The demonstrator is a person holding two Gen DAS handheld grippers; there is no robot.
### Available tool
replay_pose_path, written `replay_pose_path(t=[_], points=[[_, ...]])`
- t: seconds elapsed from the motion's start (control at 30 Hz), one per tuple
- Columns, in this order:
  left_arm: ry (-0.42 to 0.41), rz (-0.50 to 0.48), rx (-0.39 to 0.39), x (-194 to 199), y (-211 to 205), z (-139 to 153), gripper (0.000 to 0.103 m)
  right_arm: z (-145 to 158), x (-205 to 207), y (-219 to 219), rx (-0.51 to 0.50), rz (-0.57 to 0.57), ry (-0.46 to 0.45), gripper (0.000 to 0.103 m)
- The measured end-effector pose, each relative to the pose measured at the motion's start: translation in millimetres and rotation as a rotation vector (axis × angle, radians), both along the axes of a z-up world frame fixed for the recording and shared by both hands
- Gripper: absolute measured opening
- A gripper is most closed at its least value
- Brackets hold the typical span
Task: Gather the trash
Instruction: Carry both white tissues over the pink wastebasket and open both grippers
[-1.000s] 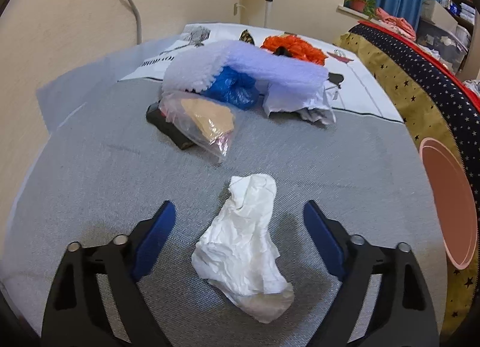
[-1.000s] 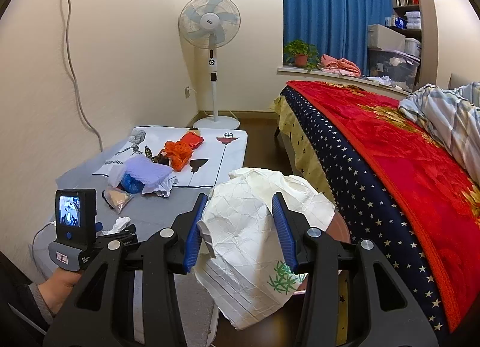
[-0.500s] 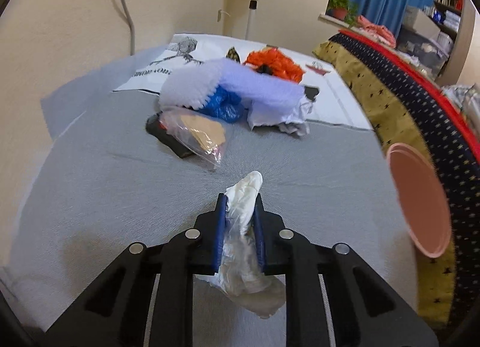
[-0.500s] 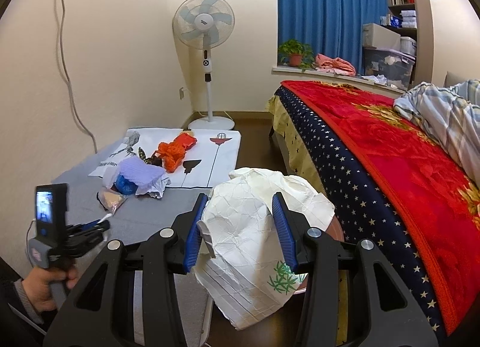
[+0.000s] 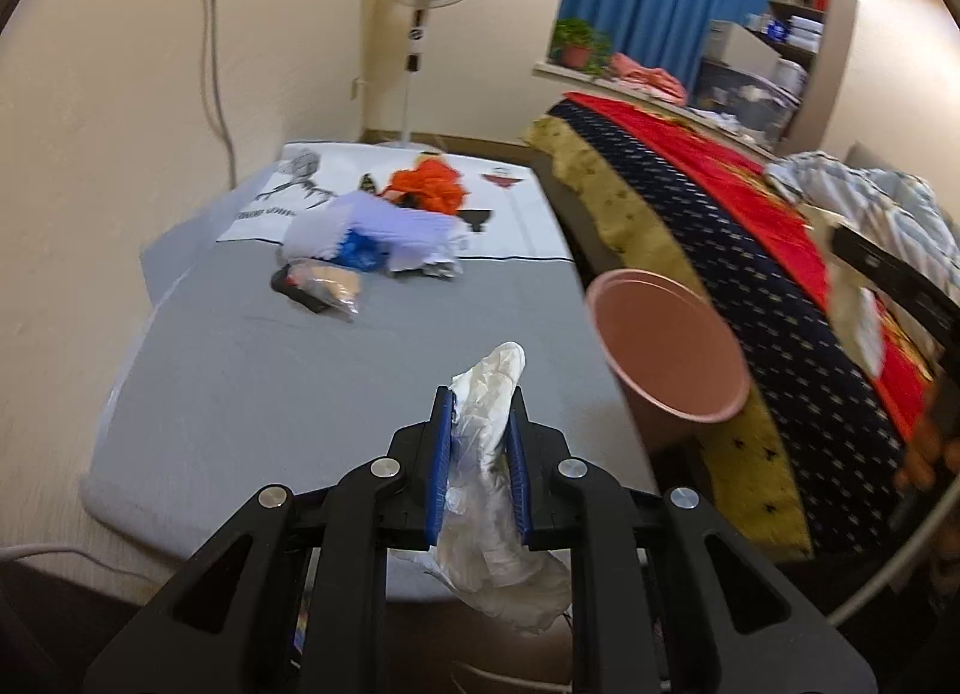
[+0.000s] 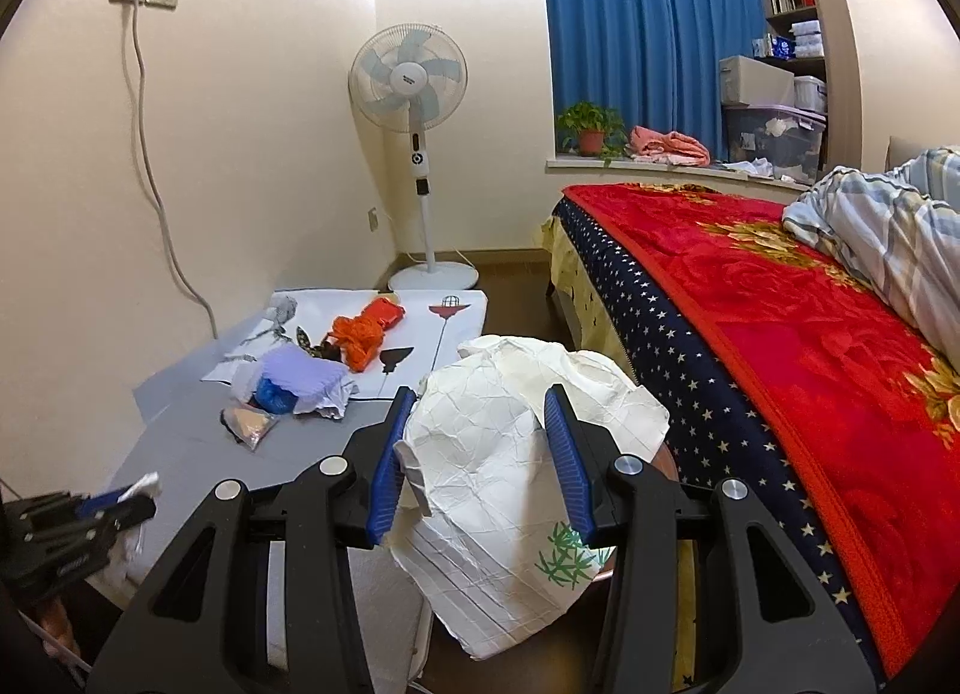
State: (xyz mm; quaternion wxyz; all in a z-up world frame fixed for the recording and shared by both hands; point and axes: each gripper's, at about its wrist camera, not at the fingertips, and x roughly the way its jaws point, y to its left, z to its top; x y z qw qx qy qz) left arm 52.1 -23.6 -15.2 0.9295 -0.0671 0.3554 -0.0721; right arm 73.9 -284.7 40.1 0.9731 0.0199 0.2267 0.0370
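Observation:
My left gripper [image 5: 479,409] is shut on a crumpled white tissue [image 5: 487,394] and holds it up over the near edge of the grey mat [image 5: 252,358]. A pink bin [image 5: 666,346] stands open to its right, beside the bed. My right gripper [image 6: 480,424] is shut on a crumpled white paper bag [image 6: 492,454] with a green print, held above the bin. The left gripper [image 6: 129,493] with the tissue also shows at the lower left of the right wrist view.
More litter lies at the far part of the mat: a clear plastic bag [image 5: 327,289], a lilac cloth over a blue bag [image 5: 372,229], an orange bag [image 5: 429,187]. A bed with a red blanket [image 6: 780,334] fills the right. A standing fan [image 6: 420,93] is by the wall.
My left gripper closed on the tissue, lifted it off the mat and swung back and to the right, bringing the pink bin into fuller view. The right gripper stayed put with its bag.

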Motion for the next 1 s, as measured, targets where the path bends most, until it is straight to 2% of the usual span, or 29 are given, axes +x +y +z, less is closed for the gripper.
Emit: replay_pose_path(t=[0.17,0.37,0.7,1.0], points=[[0.006,-0.067,-0.028,-16.5,-25.7,13.4,0.017,7.3,-20.0,-8.0,0.003,0.002,-0.034,0.045],[-0.007,-0.179,-0.025,-10.0,-72.5,29.2,0.017,7.4,-26.0,-23.8,-0.001,-0.035,-0.028,0.045],[-0.063,-0.329,-0.020,47.7,-137.2,51.7,0.017,0.7,-11.5,-45.7,0.024,-0.103,0.019,0.045],[-0.051,-0.373,-0.020,120.0,-164.9,42.1,0.017,0.1,30.5,-61.2,-0.026,-0.147,0.065,0.045]])
